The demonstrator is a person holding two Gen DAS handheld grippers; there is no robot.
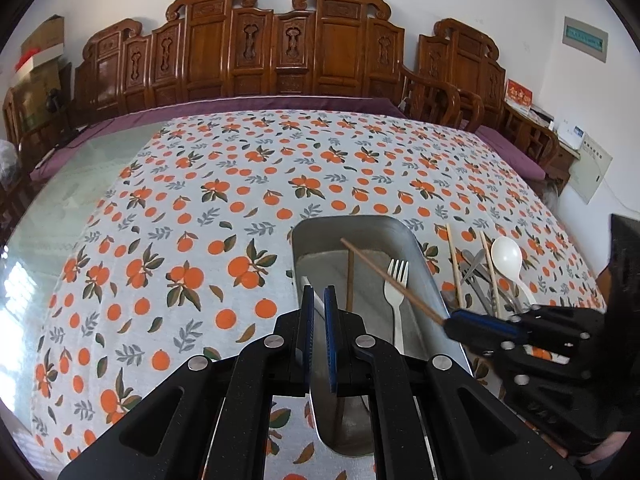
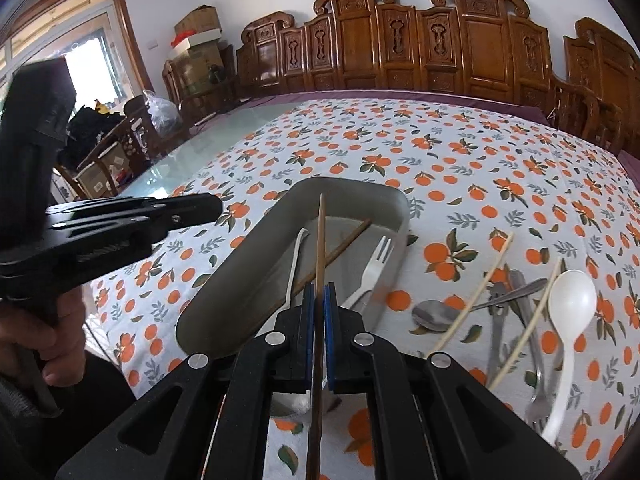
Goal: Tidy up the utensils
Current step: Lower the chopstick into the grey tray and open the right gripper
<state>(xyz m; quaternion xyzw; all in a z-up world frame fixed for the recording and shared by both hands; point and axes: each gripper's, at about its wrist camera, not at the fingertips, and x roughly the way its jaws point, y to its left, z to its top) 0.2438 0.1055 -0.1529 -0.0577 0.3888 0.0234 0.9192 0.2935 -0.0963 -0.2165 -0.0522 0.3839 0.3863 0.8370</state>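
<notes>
A metal tray (image 1: 320, 228) (image 2: 236, 256) lies on the orange-print cloth. It holds a white plastic fork (image 1: 396, 280) (image 2: 374, 264), a brown chopstick (image 1: 350, 276) (image 2: 344, 242) and a white handle (image 2: 294, 268). My right gripper (image 2: 319, 292) (image 1: 454, 320) is shut on a second brown chopstick (image 2: 320, 240) (image 1: 392, 280), which slants over the tray. My left gripper (image 1: 319, 300) (image 2: 216, 206) hovers over the tray's left rim, jaws nearly closed with nothing between them.
Right of the tray lies a loose pile: a white plastic spoon (image 2: 570, 300) (image 1: 506, 258), pale chopsticks (image 2: 476, 292) (image 1: 454, 264), a metal spoon (image 2: 430, 314) and metal forks (image 2: 534, 344). Carved wooden chairs (image 1: 280, 48) line the far side. Bare glass tabletop (image 1: 80, 184) lies left.
</notes>
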